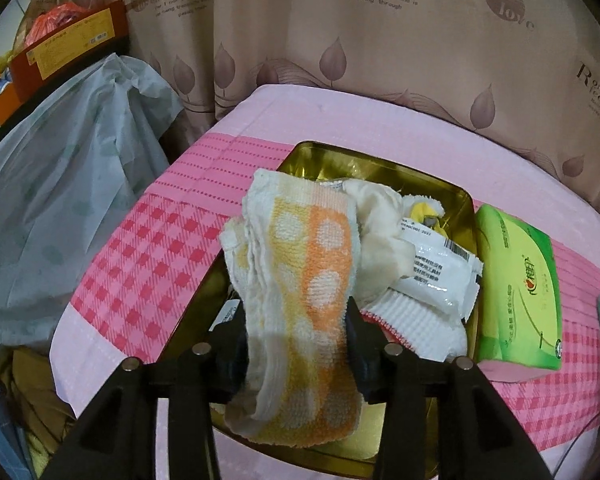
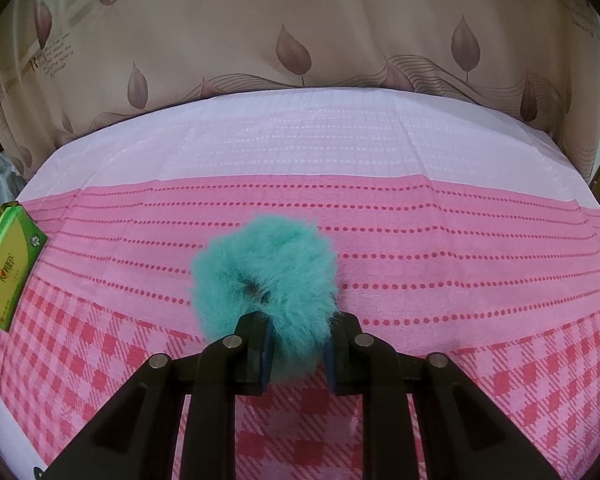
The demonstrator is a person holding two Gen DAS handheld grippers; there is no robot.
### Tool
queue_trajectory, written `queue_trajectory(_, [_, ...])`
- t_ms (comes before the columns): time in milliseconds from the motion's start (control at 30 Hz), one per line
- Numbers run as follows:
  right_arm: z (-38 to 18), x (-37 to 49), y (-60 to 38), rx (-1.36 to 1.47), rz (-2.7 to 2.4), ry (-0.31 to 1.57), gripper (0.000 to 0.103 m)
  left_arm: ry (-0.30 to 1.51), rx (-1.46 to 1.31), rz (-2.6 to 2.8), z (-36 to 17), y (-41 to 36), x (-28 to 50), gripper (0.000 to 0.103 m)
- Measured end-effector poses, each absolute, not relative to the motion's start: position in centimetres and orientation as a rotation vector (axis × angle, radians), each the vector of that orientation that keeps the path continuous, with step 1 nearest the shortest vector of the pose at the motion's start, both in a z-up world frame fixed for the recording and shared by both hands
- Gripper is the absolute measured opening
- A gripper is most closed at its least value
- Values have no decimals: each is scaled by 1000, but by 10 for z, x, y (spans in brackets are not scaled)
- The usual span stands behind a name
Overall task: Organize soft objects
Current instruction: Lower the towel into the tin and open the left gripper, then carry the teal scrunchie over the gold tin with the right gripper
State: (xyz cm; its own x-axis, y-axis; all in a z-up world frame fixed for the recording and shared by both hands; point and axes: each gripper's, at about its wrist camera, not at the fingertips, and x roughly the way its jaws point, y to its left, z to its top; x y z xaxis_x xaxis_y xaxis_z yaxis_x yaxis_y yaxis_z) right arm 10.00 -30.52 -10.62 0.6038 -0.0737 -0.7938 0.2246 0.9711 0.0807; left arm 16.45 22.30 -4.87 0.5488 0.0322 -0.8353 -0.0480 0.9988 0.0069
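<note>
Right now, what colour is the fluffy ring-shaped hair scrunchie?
Teal green, the fluffy ring-shaped hair scrunchie shows best in the right wrist view.

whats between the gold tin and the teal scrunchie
A green tissue pack lies on the pink cloth between the gold tin and the teal scrunchie held in the right gripper. The left wrist view shows it best.

Bed (image 2: 300, 152) with pink sheet: pale plain band at far side, dotted pink stripes in middle, pink check nearest. Gold tin (image 1: 380, 168) lies on the sheet, full of cloths and packets. Green tissue pack (image 1: 516, 292) lies flat just beside the tin's right wall.
</note>
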Motion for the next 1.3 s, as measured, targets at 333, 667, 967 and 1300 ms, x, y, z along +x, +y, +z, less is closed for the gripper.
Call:
queue_trajectory(333, [-106, 100, -303, 162, -177, 910, 19, 973, 4, 116, -43, 229, 152, 60])
queue_trajectory(667, [-104, 94, -298, 155, -180, 897, 14, 838, 23, 173, -16, 231, 127, 60])
queue_trajectory(967, [-89, 74, -279, 140, -142, 883, 14, 785, 22, 198, -4, 232, 111, 60])
queue_trajectory(1300, [-67, 58, -225, 99, -6, 857, 14, 789, -8, 219, -5, 239, 107, 60])
